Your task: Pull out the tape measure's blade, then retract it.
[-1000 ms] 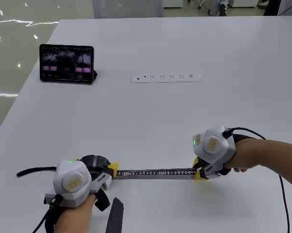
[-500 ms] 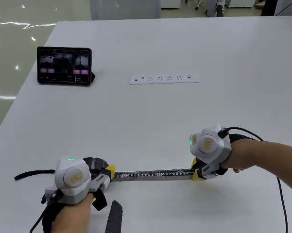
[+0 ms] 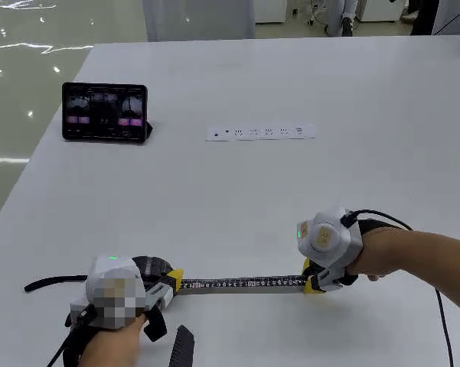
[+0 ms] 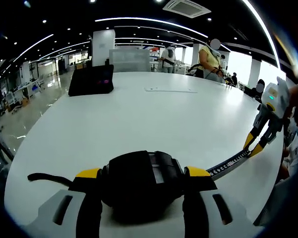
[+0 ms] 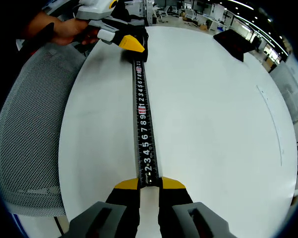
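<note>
Left fingers [image 4: 88, 174] clamped on case [image 4: 144, 183], which we find between them on tabletop [image 3: 252, 199] | right fingers [image 5: 126, 185] nearly closed, pinching blade [image 5: 141, 124] end | blade stretched straight from case to right fingers.

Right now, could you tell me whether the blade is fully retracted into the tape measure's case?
No, the blade stretches from the case to the right claw, which pinches its tip.

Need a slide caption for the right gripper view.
Right gripper pinches the tip of the black numbered tape-measure blade, drawn across the white table from the black case in the left gripper.
</note>
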`<action>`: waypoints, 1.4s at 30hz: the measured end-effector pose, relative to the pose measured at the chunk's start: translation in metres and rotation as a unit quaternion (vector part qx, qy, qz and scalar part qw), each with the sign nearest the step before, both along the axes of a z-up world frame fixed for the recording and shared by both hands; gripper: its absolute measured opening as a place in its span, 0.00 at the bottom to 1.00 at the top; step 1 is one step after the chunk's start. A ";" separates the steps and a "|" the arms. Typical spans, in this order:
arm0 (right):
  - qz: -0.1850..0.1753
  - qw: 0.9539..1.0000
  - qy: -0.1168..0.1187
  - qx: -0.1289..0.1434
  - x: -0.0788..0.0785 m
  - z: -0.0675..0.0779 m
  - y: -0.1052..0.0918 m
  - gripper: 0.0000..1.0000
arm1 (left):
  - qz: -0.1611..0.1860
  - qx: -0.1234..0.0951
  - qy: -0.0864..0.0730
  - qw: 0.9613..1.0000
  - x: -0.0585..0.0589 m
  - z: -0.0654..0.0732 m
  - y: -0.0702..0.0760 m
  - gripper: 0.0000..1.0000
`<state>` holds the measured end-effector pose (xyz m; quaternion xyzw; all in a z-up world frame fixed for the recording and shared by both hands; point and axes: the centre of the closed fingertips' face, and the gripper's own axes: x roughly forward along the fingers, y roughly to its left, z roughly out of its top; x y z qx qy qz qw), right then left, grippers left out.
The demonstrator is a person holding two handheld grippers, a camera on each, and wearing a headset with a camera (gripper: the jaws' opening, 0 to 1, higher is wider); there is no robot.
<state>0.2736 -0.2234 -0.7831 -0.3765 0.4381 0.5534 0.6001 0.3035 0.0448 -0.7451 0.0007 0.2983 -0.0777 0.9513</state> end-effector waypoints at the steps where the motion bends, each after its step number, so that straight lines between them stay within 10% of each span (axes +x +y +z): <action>1: -0.010 1.000 0.005 -0.001 0.000 0.000 0.001 0.10 | -0.001 0.001 0.003 1.000 0.000 0.000 0.000 0.62; 42: -0.010 1.000 0.006 -0.021 -0.001 0.000 0.013 0.10 | -0.011 0.004 0.022 1.000 -0.001 -0.004 -0.001 0.61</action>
